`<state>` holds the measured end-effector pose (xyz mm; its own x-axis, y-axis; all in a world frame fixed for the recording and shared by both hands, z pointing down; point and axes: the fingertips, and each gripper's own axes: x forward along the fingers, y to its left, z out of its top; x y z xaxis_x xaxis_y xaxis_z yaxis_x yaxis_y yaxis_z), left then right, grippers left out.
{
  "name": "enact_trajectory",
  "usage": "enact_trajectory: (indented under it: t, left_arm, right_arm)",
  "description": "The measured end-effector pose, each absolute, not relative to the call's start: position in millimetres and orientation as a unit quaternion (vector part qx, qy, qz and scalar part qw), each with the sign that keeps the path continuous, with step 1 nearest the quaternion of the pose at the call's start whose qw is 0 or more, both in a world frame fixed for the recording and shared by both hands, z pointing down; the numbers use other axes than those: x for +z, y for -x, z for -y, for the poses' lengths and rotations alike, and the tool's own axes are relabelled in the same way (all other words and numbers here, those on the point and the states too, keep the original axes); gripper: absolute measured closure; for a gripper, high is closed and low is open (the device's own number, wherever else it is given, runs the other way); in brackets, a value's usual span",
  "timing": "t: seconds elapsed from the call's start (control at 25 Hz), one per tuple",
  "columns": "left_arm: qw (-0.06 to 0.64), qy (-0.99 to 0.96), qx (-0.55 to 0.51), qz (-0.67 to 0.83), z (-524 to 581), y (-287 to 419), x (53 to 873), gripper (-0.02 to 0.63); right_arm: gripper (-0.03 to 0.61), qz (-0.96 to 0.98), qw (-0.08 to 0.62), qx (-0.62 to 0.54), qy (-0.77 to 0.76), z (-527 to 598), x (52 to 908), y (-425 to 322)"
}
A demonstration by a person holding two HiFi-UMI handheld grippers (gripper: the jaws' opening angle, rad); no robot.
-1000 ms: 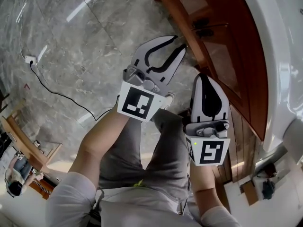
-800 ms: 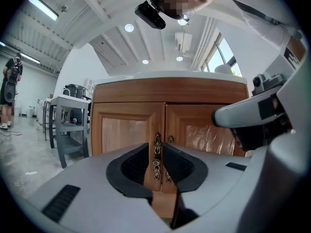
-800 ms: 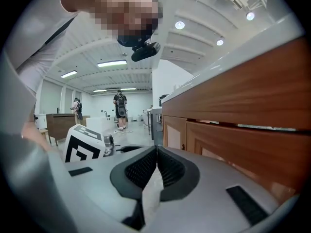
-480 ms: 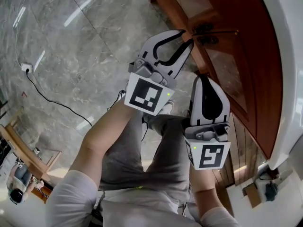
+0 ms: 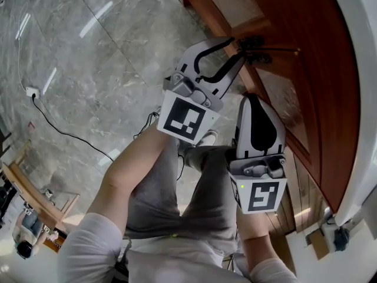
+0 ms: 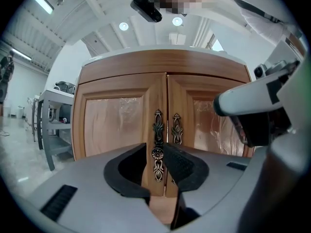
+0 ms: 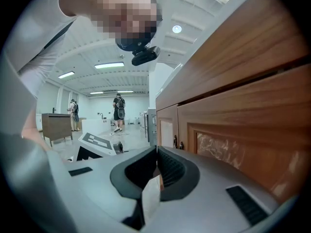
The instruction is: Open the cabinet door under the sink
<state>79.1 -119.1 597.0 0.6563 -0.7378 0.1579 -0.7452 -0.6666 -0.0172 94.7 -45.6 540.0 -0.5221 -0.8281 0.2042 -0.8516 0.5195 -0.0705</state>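
The wooden cabinet under the white sink [image 5: 360,99] has two doors [image 6: 114,123], each with an ornate brass handle [image 6: 157,140] beside the centre seam. My left gripper [image 6: 155,152] points level at the left door's handle. Its jaws have just been opening, and the round knob [image 6: 157,153] sits between the pads without being pressed. In the head view the left gripper [image 5: 235,47] has its tips at the handles [image 5: 254,42]. My right gripper [image 5: 254,96] hangs just behind it, alongside the door [image 5: 283,93]. The right gripper [image 7: 156,152] is shut on nothing.
Grey marble floor [image 5: 100,52] spreads to the left, with a white power strip [image 5: 32,91] and a black cable on it. The person's legs and a shoe [image 5: 206,137] are below the grippers. Wooden furniture [image 5: 35,187] stands at the lower left. Distant people [image 7: 118,111] stand in the hall.
Both grippers have sunk and moved closer to the cabinet doors. The left gripper's tips, short of the handles before, now reach them. The right gripper has stayed shut.
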Motion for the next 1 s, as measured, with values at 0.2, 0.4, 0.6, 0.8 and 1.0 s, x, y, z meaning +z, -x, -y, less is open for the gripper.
enact_trajectory:
  t: [0.2,0.4,0.6,0.8,1.0]
  left_arm:
    - [0.022,-0.915,0.065,0.397,120,-83,600,0.508]
    - [0.037,-0.921,0.057,0.383,123,-89,602,0.497]
    - [0.048,-0.927,0.043,0.369,129,-88,604,0.500]
    - [0.046,-0.934,0.058,0.350,128,-89,608,0.503]
    - [0.034,-0.936,0.070,0.345,127,-93,611,0.525]
  right_arm:
    - [0.545,0.868,0.073,0.083,-0.485,48,545,-99]
    - [0.545,0.867,0.074,0.086,-0.486,50,548,-99]
    - [0.545,0.866,0.075,0.088,-0.487,51,546,-99]
    - [0.543,0.862,0.075,0.092,-0.492,51,545,-101]
    - [0.545,0.858,0.074,0.100,-0.498,51,548,-105]
